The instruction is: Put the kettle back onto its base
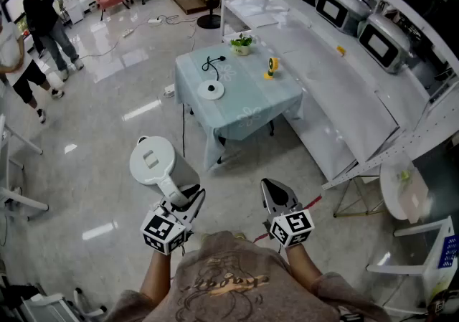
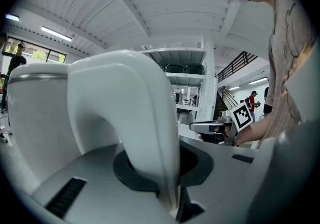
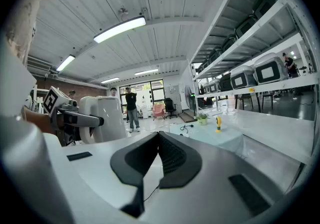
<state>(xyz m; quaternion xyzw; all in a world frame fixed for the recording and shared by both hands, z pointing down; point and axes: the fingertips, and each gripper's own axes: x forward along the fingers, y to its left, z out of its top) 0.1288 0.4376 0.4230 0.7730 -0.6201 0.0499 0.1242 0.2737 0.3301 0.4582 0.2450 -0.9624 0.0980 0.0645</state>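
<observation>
Head view first: the kettle [image 1: 152, 161] is up in the air over the shiny floor [image 1: 107, 191], near and left, well apart from the desk [image 1: 247, 109]. It's a plain white jug type seen from on top, so you mostly get the round flat lid with a little rectangular tab in it. The white handle [image 1: 171, 188] runs back into the left gripper [image 1: 188, 202]. The right gripper [image 1: 271, 188] is near it on the right, carrying nothing. The desk sits farther off in the middle under a pale blue-green cloth. The round white base [image 1: 211, 90] is on the desk's left part, with a black cord [image 1: 212, 64] curled just beyond it. A small potted plant [image 1: 242, 44] and a yellow gadget [image 1: 271, 67] are at the desk's far side too. Long white shelving [image 1: 344, 98] runs down the right

Left gripper view: the fingers are clamped on the kettle's handle, a thick smooth white arch that fills the middle. The kettle body bulks up on the left with a greyish band round its top. The right gripper shows off to the right with its marker cube [image 2: 242, 114]

Right gripper view: the fingers are pressed together with nothing between them. The kettle shows at the left, held in the left gripper. The desk with the plant and the yellow gadget is farther off, right of middle, and two people [image 3: 125, 106] stand way at the back
</observation>
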